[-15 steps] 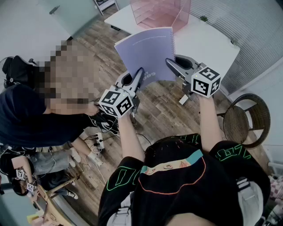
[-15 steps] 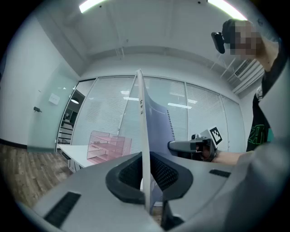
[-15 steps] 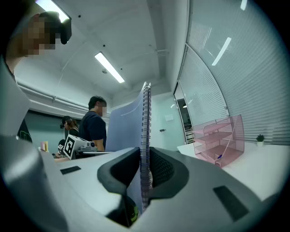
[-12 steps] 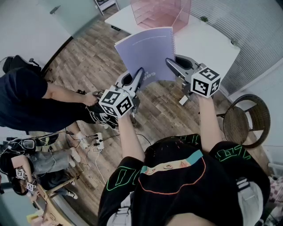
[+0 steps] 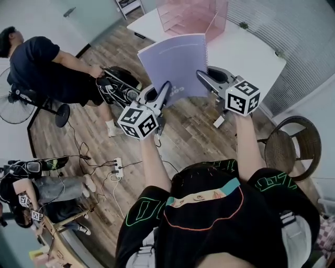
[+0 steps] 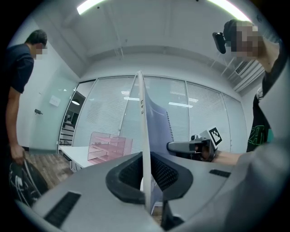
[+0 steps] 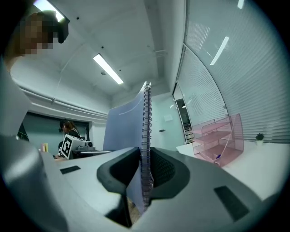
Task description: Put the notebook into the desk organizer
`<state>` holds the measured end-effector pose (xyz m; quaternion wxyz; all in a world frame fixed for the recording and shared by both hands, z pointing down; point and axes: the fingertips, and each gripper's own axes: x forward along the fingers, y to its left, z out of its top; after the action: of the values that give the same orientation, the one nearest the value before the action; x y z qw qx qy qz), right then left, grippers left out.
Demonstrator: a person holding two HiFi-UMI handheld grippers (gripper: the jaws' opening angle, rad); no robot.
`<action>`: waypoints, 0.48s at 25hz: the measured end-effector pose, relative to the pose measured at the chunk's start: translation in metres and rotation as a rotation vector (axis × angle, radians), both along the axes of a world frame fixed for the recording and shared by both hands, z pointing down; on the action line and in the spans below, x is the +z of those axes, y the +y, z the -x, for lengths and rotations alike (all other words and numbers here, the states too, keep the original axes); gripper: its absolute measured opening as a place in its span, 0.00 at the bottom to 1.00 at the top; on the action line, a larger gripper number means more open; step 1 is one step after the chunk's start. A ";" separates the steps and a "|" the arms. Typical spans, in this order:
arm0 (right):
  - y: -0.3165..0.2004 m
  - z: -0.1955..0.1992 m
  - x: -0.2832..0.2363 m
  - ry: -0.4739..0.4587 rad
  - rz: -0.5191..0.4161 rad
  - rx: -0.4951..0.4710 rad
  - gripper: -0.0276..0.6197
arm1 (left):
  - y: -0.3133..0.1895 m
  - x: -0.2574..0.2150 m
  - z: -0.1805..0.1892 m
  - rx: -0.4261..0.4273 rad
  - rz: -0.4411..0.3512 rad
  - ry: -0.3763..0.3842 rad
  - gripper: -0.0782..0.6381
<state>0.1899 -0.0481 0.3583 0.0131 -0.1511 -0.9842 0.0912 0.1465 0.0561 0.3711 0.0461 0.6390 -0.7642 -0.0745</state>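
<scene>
The left tongs [image 6: 147,177] are closed narrow on the loose edge of the notebook [image 5: 175,63]. In the left gripper view the cover runs edge-on between the two pads as a thin pale line, so its face can't be read there. The right tongs [image 7: 145,174] are clamped on the opposite, spiral-bound edge, with the wire coil standing straight up between the jaws. In the head view both tongs hold the lavender notebook upright in the air from its lower corners. The left tongs [image 5: 163,90] cover part of the dark print on the cover, and what shows is too small to read.

The notebook hangs at the near edge of the white bench [image 5: 246,52]. Its upper part overlaps the bench and its lower part is over the wood floor.

The pink see-through desk organizer [image 5: 191,14] stands toward the far corner of the bench, well apart from the notebook. Its top is cut off by the picture's edge. Something small and blue lies in its lowest tray [image 7: 218,157], too small to identify. A little plant [image 5: 242,23] sits at the bench's far right edge.

Beyond the bench's left edge a person in a dark shirt [image 5: 49,68] bends over a bag.
</scene>
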 end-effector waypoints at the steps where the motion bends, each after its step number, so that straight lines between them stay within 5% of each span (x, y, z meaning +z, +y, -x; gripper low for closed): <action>1: -0.003 0.001 0.000 0.000 0.002 -0.002 0.16 | -0.002 0.000 0.000 -0.004 0.003 -0.003 0.14; 12: -0.007 0.006 0.012 0.020 0.027 -0.054 0.16 | -0.003 0.009 -0.002 -0.072 0.019 0.014 0.14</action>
<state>0.1836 -0.0554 0.3701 0.0231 -0.1770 -0.9782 0.1058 0.1483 0.0528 0.3801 0.0547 0.6102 -0.7870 -0.0734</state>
